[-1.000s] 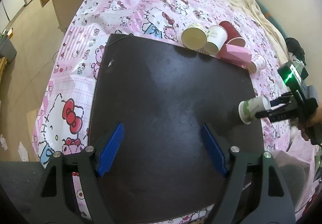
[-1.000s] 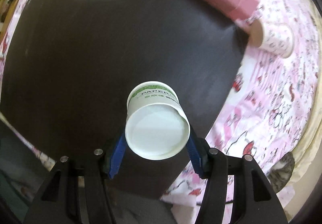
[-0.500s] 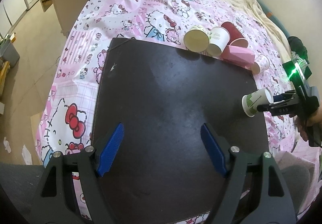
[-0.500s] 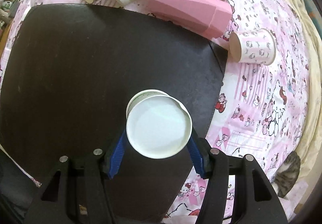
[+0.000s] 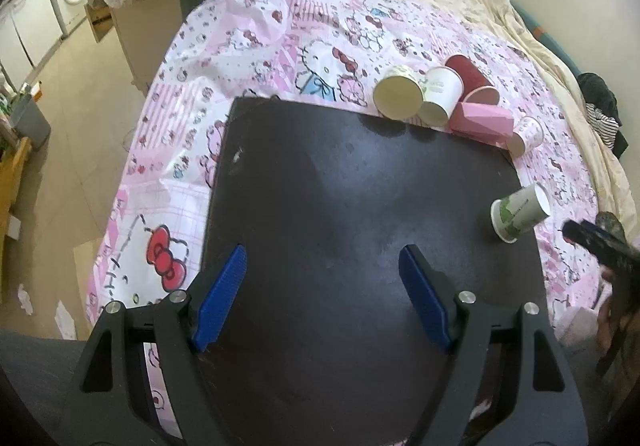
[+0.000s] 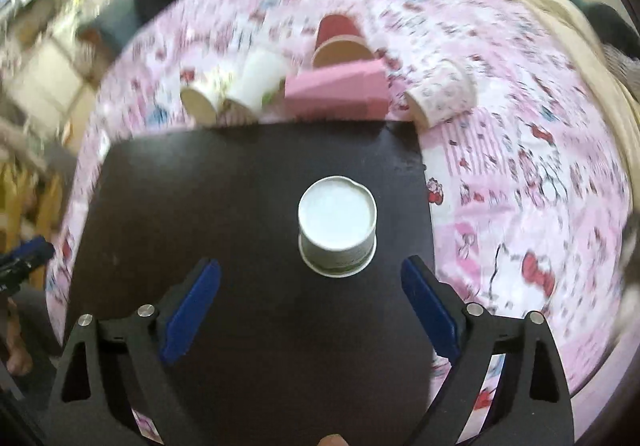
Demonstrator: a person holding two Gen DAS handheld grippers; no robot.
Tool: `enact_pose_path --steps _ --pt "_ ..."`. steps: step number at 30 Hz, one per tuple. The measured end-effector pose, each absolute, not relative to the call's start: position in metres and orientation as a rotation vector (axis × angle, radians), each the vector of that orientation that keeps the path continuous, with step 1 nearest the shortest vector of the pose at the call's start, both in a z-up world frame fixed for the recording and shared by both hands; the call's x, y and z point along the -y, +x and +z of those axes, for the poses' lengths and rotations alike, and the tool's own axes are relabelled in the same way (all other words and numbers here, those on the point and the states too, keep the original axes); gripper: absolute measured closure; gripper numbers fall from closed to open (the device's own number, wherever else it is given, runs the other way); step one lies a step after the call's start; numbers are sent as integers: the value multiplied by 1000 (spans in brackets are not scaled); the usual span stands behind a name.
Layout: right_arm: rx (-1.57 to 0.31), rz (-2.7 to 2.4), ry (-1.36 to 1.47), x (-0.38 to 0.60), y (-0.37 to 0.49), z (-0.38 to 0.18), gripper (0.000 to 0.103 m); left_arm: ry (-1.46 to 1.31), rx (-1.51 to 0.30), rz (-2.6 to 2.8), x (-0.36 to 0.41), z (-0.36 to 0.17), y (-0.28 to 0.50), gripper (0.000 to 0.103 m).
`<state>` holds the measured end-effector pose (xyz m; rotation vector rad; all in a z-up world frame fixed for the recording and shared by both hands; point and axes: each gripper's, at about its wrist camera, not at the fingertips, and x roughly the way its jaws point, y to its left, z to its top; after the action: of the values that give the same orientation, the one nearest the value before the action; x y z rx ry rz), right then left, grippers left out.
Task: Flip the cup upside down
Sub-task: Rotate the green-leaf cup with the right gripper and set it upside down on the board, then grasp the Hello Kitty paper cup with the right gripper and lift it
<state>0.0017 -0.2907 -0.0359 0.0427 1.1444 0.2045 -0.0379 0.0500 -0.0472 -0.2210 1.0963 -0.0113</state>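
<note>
A white paper cup with green print (image 6: 337, 224) stands upside down, rim down and base up, on the dark rectangular board (image 6: 240, 205) near its right edge. The board lies on a bed under a pink cartoon-print sheet (image 6: 520, 165). The right hand-held gripper (image 6: 310, 306) is above and just short of the cup, its jaws opening wide, blue pads clear of the cup and nothing between them. The left hand-held gripper (image 5: 322, 296) hovers over the board's near edge, jaws parted and empty. Along the board's far edge lie several tipped paper cups (image 5: 416, 97) and a pink faceted box (image 5: 482, 121).
</note>
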Motion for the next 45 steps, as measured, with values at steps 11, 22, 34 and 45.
enact_pose_path --steps 11,22,34,45 --pt "-953 168 128 275 -27 -35 5 -148 -1087 16 -33 -44 -19 27" --pt "-1030 150 292 345 60 -23 12 -149 -1085 18 -24 -49 8 27" --pt "-1228 -42 531 423 210 -98 25 -195 -1139 15 -25 -64 21 27" --pt "-1232 -109 559 430 226 -132 38 -203 -1159 16 -25 -69 21 27"
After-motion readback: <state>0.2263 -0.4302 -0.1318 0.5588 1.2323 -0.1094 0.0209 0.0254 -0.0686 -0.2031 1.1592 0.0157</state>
